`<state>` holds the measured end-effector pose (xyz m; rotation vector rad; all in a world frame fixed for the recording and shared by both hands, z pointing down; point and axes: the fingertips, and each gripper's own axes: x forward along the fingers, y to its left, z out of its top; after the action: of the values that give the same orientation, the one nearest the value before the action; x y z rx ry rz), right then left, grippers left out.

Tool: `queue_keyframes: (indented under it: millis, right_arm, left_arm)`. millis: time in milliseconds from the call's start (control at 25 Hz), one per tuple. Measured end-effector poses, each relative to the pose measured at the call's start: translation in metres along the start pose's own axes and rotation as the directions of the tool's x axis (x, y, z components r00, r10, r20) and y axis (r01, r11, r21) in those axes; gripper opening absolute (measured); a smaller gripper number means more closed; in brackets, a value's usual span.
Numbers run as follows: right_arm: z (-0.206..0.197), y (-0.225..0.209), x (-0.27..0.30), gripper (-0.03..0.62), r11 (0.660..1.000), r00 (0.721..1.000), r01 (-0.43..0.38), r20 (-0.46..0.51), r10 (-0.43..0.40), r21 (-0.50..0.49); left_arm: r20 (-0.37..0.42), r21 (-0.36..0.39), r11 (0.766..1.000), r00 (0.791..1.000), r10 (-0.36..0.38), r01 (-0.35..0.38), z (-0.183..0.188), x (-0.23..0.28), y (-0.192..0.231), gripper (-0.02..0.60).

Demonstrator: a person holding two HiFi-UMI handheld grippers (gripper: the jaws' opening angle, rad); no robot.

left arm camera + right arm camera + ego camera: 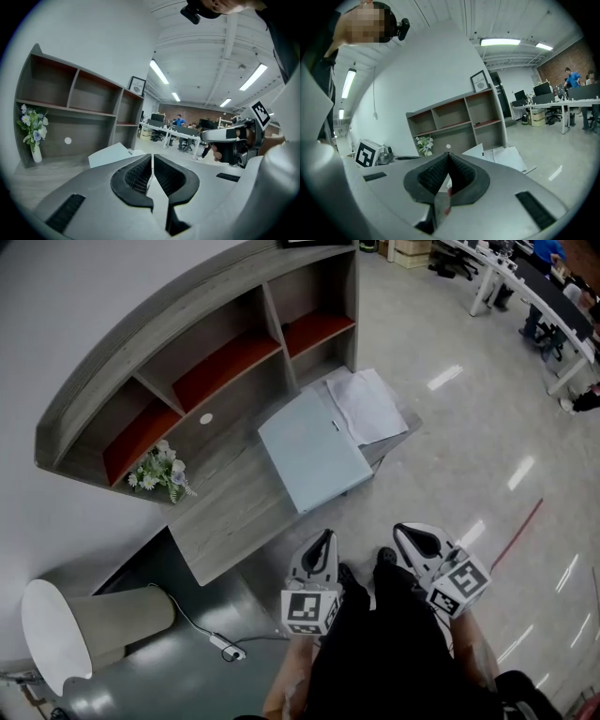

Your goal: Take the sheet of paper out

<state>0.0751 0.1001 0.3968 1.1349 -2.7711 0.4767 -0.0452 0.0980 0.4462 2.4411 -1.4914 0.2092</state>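
Observation:
A pale blue folder (314, 451) lies shut on the grey desk (230, 512), with white sheets of paper (366, 404) beside it at the desk's far end. Both grippers hang short of the desk's near edge, over the floor. My left gripper (327, 534) points at the folder, its jaws shut and empty. My right gripper (404, 529) is level with it on the right, also shut on nothing. In the left gripper view the folder (110, 153) lies beyond the shut jaws (152, 157). The right gripper view shows the paper (508, 158) past its shut jaws (448, 155).
A grey shelf unit (187, 362) with red-lined shelves stands on the desk, with a vase of flowers (159, 470) at its left. A white lamp-like object (56, 634) and a cable with adapter (225, 645) lie on the floor at left. Office desks with people (525, 287) are far right.

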Motion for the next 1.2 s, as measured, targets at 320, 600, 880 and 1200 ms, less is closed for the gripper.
queue_keyframes:
  millis: [320,600,880,1200]
  right_arm:
    - [0.003,-0.02,0.015,0.012,1.0,0.999,-0.021,-0.025,0.021,-0.002]
    - [0.029,-0.059,0.042,0.012,0.998,0.998,-0.057,-0.003,0.057,-0.01]
    - [0.046,-0.109,0.067,0.012,0.995,0.995,-0.098,-0.016,0.098,0.001]
    - [0.046,-0.158,0.094,0.012,0.986,0.983,-0.168,-0.07,0.169,0.006]
  left_arm:
    - [-0.034,0.021,0.999,0.999,0.03,-0.029,-0.009,0.03,0.006,0.015]
    - [-0.108,0.087,0.996,0.994,0.034,-0.024,-0.02,0.081,0.001,0.045]
    - [-0.208,0.167,0.986,0.977,0.055,-0.02,-0.043,0.132,0.0,0.109]
    - [-0.3,0.369,0.928,0.937,0.179,-0.06,-0.077,0.182,0.004,0.182]
